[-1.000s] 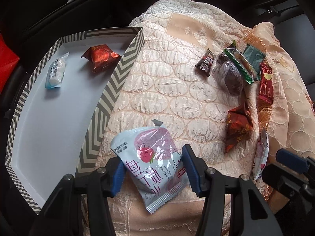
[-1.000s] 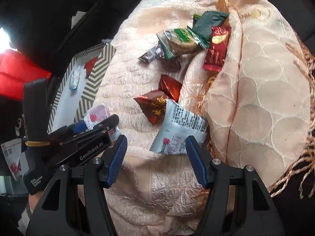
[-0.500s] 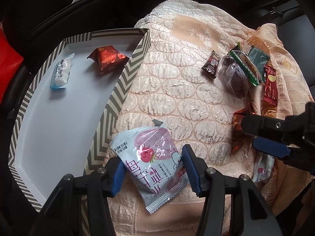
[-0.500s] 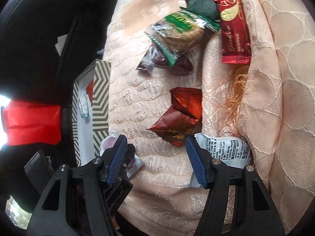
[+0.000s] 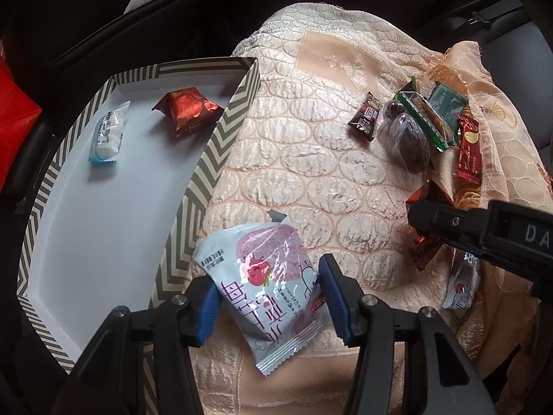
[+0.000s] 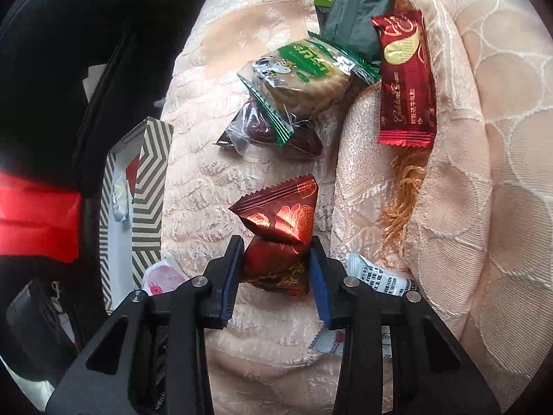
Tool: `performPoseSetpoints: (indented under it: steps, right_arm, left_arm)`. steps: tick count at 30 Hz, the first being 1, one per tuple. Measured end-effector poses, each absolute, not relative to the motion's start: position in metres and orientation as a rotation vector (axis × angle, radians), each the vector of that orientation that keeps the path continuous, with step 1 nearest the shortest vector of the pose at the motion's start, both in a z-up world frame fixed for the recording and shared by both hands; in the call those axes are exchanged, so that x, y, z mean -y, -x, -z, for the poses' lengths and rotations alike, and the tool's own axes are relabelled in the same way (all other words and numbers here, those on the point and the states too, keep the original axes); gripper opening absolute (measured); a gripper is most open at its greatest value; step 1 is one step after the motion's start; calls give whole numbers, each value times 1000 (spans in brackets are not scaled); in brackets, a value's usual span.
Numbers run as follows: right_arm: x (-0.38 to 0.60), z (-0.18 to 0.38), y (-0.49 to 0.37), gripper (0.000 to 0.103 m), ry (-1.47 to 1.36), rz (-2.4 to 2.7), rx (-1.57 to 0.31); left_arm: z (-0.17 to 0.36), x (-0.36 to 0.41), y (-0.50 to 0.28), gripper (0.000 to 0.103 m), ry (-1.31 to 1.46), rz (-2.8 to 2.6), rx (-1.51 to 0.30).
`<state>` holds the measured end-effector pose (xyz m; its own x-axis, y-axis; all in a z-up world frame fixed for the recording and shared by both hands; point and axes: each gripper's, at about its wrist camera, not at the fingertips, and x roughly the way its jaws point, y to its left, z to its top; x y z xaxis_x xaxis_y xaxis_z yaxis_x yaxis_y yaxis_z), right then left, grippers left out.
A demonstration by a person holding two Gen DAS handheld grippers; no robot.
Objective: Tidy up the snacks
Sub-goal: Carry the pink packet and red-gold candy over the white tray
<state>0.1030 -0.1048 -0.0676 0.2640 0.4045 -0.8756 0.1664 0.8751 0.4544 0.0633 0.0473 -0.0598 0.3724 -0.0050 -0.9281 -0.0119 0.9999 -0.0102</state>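
Observation:
My left gripper (image 5: 268, 287) is shut on a white and pink strawberry packet (image 5: 273, 314), held just above the cream quilted cloth (image 5: 311, 159) beside the box. The chevron-striped box (image 5: 221, 138) has a white floor with a red pyramid snack (image 5: 188, 110) and a white candy (image 5: 107, 131) in it. My right gripper (image 6: 275, 259) points down at two dark red pyramid packets. Its jaws are closing, and both blue pads touch the sides of the lower red packet (image 6: 276, 273). The upper red packet (image 6: 283, 211) lies against it, just ahead of the fingertips.
Farther along the cloth lie a green biscuit packet (image 6: 304, 69), a dark green packet (image 6: 359, 10), a long red bar (image 6: 404, 79), wrapped dates (image 6: 269, 131) and a small brown chocolate (image 5: 364, 117). A white packet (image 6: 376, 276) sits under my right finger. Dark car seats surround the cloth.
My right gripper came down over the red pyramid packets, rolled a little, and its jaws narrowed from wide apart onto the lower packet. The left gripper and its strawberry packet have stayed put.

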Motion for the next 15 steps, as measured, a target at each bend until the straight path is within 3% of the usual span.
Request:
performPoseSetpoints:
  steps: [15]
  right_arm:
    - [94,27,-79,36,-405,-274,-1216]
  left_arm:
    - [22,-60,-53,52,-2,-36,-1099]
